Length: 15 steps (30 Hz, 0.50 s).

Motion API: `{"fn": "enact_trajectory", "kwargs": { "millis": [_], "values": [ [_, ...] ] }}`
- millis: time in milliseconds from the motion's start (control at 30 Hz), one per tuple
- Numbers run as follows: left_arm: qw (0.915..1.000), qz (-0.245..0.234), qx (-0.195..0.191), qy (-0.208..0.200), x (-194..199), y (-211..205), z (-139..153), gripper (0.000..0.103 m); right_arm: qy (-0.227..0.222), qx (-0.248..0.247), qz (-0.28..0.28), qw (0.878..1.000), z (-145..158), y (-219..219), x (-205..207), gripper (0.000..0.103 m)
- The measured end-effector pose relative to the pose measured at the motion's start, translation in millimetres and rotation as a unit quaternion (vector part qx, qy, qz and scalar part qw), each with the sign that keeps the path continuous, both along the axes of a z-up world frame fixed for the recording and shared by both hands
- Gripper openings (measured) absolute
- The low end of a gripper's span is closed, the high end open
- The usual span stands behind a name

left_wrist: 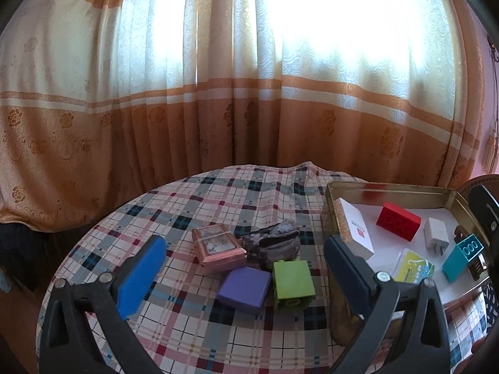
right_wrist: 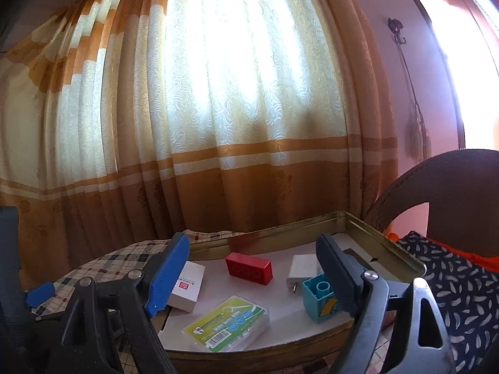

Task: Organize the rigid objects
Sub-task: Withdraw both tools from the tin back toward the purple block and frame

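Observation:
On the plaid tablecloth (left_wrist: pixel 187 205) lie a pink framed box (left_wrist: pixel 218 247), a purple block (left_wrist: pixel 244 290), a green brick (left_wrist: pixel 293 280) and a dark patterned pouch (left_wrist: pixel 274 241). My left gripper (left_wrist: pixel 246 275) is open above them and holds nothing. A gold tin tray (left_wrist: pixel 389 187) at the right holds a white box (left_wrist: pixel 355 229), a red brick (left_wrist: pixel 397 221), a white charger (left_wrist: pixel 436 235), a teal brick (left_wrist: pixel 460 257) and a green floss case (left_wrist: pixel 413 268). My right gripper (right_wrist: pixel 252 275) is open and empty over the tray (right_wrist: pixel 268 233), above the red brick (right_wrist: pixel 249 268), the floss case (right_wrist: pixel 230 322) and the teal brick (right_wrist: pixel 321 300).
An orange and cream curtain (left_wrist: pixel 218 93) hangs close behind the round table. A brown chair back (right_wrist: pixel 452 193) and a dark feather-print cushion (right_wrist: pixel 461 286) stand right of the tray. The right gripper's body (left_wrist: pixel 486 215) shows at the tray's right edge in the left wrist view.

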<state>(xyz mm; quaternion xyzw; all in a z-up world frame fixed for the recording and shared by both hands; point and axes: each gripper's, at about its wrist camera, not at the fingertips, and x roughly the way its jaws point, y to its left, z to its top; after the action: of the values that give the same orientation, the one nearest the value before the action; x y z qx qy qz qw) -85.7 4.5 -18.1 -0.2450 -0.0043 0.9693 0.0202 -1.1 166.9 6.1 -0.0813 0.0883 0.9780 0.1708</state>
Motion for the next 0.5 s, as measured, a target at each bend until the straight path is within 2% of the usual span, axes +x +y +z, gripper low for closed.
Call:
{"fn": "enact_trajectory", "kwargs": {
  "millis": [333,500],
  "values": [
    [0.9993,0.028,0.016,-0.02,-8.0,-28.3,-4.0,0.103,-0.001,-0.014,0.016,1.0,-1.6,-12.0,-0.4,0.085],
    [0.9957,0.09,0.005,-0.022,-15.4,-58.6,-4.7,0.103,-0.01,-0.012,0.036,0.999,-2.9,-25.6,-4.7,0.085]
  ]
}}
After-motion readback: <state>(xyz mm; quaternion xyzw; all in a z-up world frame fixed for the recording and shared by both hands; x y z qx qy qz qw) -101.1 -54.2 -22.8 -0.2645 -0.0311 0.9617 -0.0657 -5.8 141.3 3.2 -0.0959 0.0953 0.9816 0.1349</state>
